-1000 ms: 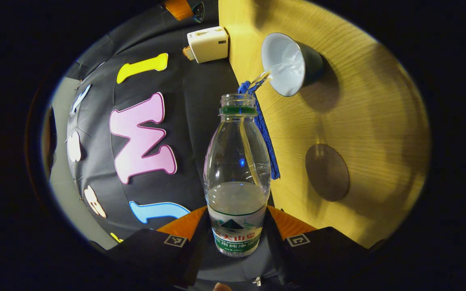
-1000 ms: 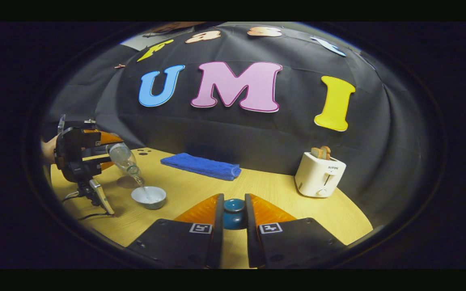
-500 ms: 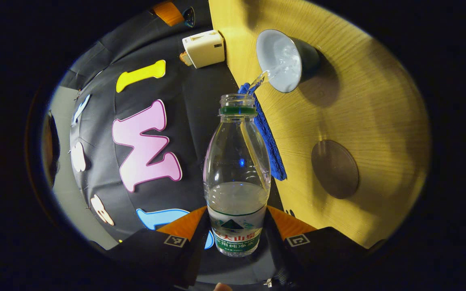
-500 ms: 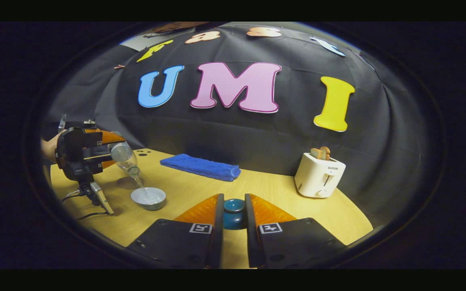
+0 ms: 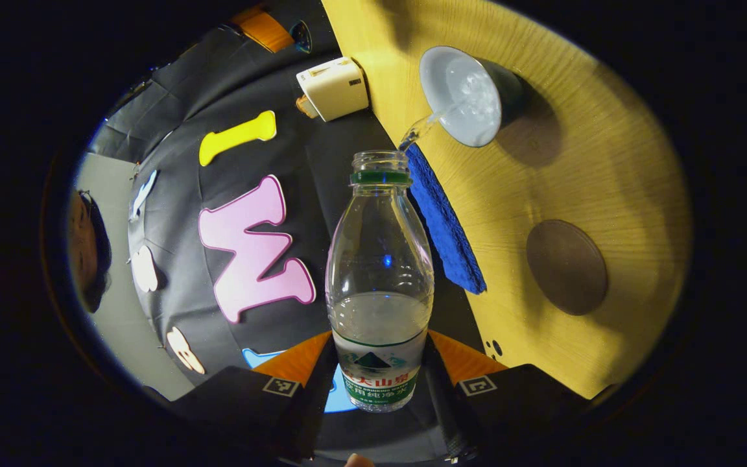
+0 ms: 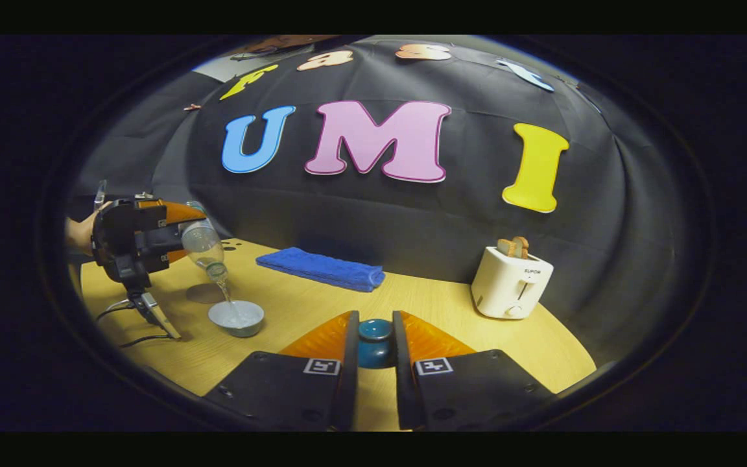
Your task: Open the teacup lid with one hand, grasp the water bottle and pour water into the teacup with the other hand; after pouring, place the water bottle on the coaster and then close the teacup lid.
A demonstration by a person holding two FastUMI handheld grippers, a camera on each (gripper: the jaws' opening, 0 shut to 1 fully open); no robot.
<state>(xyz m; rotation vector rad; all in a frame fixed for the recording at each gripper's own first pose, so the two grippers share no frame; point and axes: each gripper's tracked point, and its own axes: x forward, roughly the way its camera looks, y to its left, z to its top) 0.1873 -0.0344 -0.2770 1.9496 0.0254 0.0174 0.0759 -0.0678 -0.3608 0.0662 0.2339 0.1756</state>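
Note:
My left gripper (image 5: 380, 363) is shut on a clear water bottle (image 5: 379, 285), uncapped and tilted mouth-down toward the teacup (image 5: 471, 94). A thin stream of water runs from the bottle's mouth into the cup, which holds water. The round brown coaster (image 5: 567, 266) lies on the wooden table beside the cup. In the right gripper view the left gripper (image 6: 172, 243) holds the bottle (image 6: 205, 250) over the teacup (image 6: 236, 316) at the left. My right gripper (image 6: 375, 347) is shut on the dark blue teacup lid's knob (image 6: 374, 340), held above the table.
A folded blue cloth (image 6: 320, 267) lies at the back of the table (image 6: 451, 305). A white toaster (image 6: 511, 280) with toast stands at the right. A hand (image 6: 80, 235) holds the left gripper, and cables (image 6: 128, 324) trail on the table beneath it.
The bottle has tipped back a little, and the streak of water inside its neck is gone. The stream into the cup has thinned. The right gripper and lid have stayed put.

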